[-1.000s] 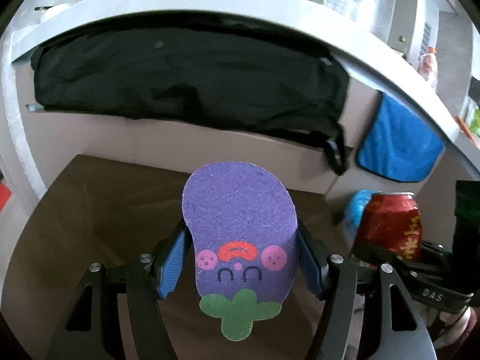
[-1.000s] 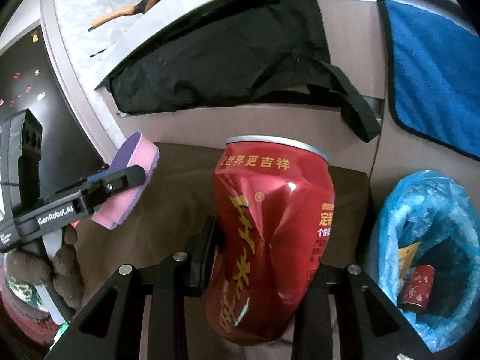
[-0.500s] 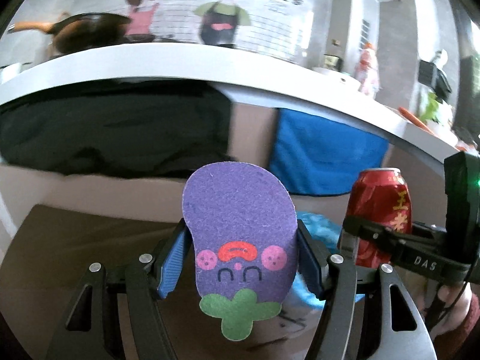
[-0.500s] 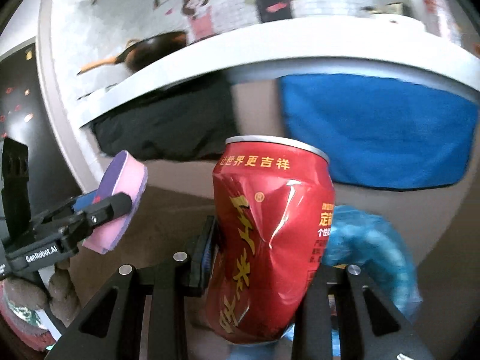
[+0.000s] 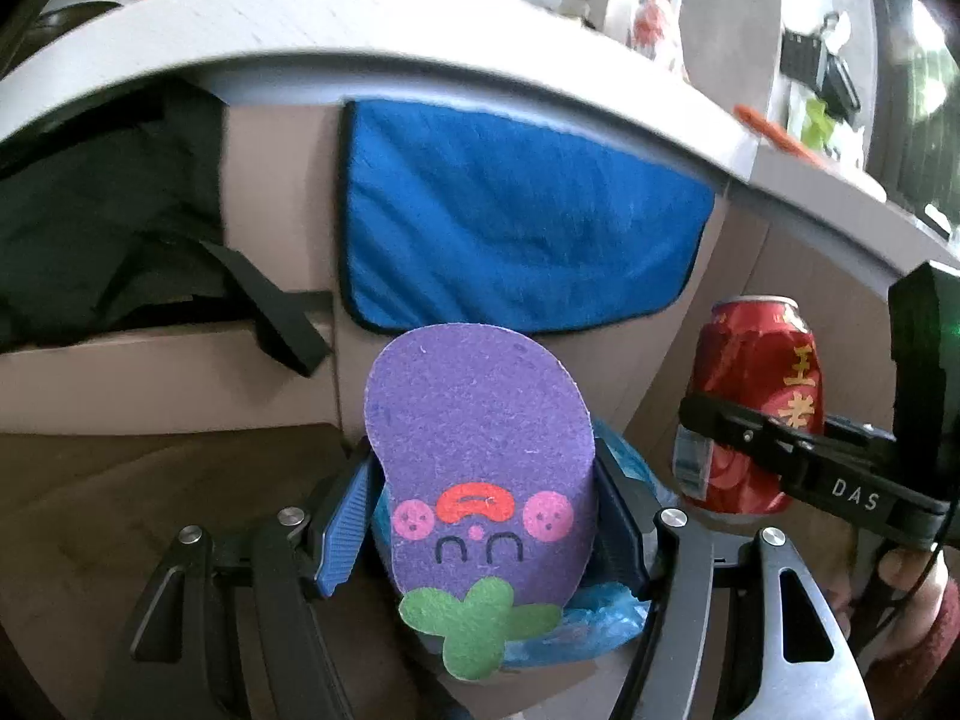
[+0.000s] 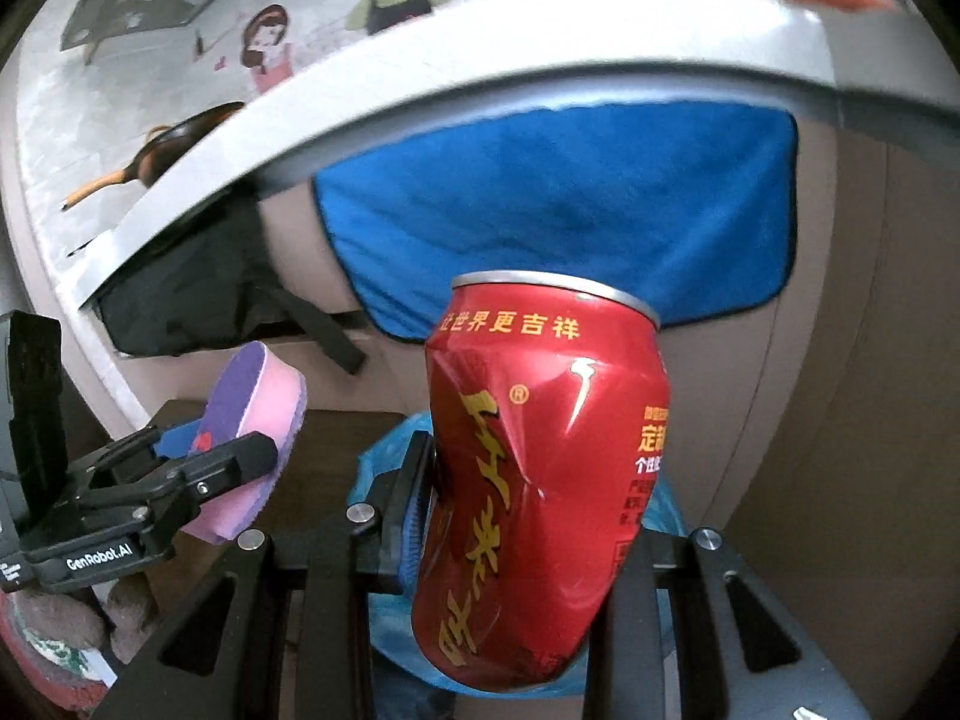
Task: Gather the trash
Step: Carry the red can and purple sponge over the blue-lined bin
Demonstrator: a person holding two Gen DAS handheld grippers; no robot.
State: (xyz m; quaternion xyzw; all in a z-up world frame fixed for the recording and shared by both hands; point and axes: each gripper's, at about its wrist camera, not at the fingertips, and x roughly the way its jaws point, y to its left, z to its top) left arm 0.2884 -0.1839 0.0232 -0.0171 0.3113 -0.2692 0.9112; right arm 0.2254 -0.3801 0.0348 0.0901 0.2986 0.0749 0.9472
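Left gripper: fingers pinching a purple eggplant-shaped sponge, held upright above the blue trash bag. Right gripper: fingers clamped on a dented red can, also over the bag. Behind: blue towel hanging below the surface

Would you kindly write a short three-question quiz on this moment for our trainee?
1. True or false: the right gripper is shut on a dented red can.
2. What does the left gripper hold? A) blue towel B) purple sponge C) pan
3. Fill in: the cloth hanging from the counter edge behind both grippers, the towel, is coloured ____.

Key: 1 true; 2 B; 3 blue.
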